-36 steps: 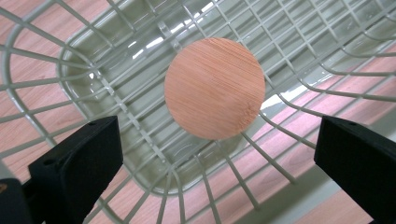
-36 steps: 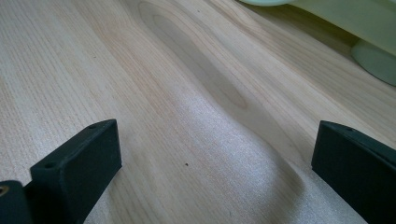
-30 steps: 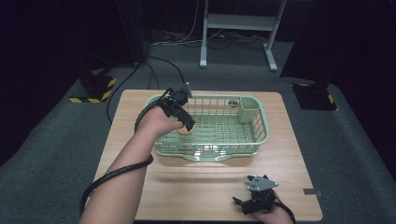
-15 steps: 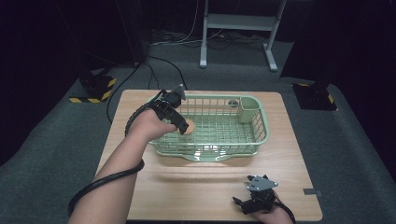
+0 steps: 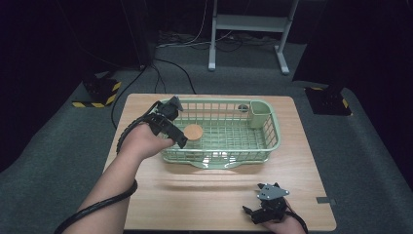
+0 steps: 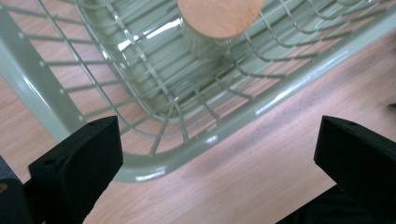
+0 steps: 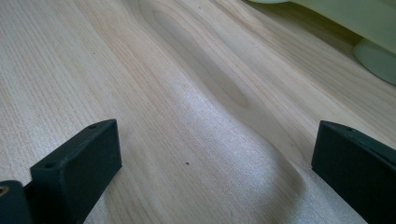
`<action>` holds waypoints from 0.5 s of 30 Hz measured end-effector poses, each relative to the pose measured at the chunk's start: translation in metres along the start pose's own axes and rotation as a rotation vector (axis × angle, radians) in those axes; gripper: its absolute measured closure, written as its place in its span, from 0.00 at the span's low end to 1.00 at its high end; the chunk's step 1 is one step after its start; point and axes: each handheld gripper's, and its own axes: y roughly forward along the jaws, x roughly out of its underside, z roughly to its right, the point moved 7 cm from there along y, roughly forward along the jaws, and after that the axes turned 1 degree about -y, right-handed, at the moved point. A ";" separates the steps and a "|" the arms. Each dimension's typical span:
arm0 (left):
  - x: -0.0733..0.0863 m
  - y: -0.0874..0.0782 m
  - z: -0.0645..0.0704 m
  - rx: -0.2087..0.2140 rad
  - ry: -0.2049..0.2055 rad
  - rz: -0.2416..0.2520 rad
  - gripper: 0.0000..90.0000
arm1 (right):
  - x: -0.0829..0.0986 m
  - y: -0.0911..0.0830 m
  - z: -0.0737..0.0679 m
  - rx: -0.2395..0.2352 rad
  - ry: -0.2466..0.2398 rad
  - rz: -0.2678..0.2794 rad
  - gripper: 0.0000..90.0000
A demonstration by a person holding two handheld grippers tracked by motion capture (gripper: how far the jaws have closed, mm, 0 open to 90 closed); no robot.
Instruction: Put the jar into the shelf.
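Black jaws of the right gripper (image 5: 257, 212) are held spread at five o'clock, unmoved. Farther off, the left gripper (image 5: 178, 139), spread empty, has drawn back from the wooden-lidded jar (image 5: 193, 132), left in the green basket (image 5: 272, 146).

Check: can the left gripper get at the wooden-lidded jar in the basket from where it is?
Probably yes. The left gripper is open at the basket rim, the jar just beyond, nothing above it; only the wire wall blocks a low approach.

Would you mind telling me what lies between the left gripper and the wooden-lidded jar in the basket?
The basket's green wire wall. In the left gripper view, it crosses between the open jaws and the jar standing inside.
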 end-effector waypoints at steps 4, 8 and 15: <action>0.008 -0.001 -0.001 0.002 -0.007 0.009 0.02 | 0.000 0.000 0.000 0.000 -0.001 0.001 0.01; 0.024 0.002 -0.003 -0.007 -0.005 0.006 0.02 | 0.000 0.000 0.000 -0.001 0.002 0.002 0.01; 0.045 0.008 -0.011 -0.014 -0.029 -0.013 0.02 | 0.000 0.000 0.000 0.000 0.001 -0.003 0.01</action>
